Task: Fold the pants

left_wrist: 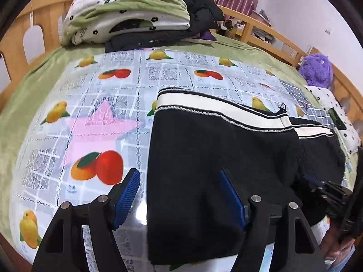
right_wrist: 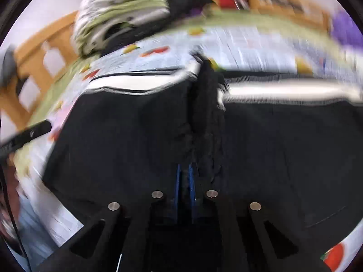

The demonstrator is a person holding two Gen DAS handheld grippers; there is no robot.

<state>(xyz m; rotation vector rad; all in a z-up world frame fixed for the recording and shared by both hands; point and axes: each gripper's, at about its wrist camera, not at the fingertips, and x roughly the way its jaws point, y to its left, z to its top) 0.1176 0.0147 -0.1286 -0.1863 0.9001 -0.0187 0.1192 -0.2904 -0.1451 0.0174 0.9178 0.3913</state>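
Black pants [left_wrist: 215, 140] with a white side stripe [left_wrist: 204, 105] lie flat on the fruit-print cover [left_wrist: 109, 104] of a bed. My left gripper [left_wrist: 179, 174] stands open over the pants' near left edge. One blue pad [left_wrist: 127, 195] is over the cover and the other pad [left_wrist: 231, 195] over the black cloth, neither pressing. In the blurred right wrist view, my right gripper [right_wrist: 185, 170] is shut on a bunched ridge of the pants [right_wrist: 136, 124] near their middle. The right gripper [left_wrist: 322, 188] also shows at the pants' right side in the left wrist view.
A pile of folded green-and-white bedding [left_wrist: 127, 11] and a dark jacket [left_wrist: 199, 15] sit at the far end of the bed. A purple plush toy [left_wrist: 316, 69] and a spotted pillow [left_wrist: 335, 113] lie at the right. A wooden bed rail [left_wrist: 267, 31] runs around the mattress.
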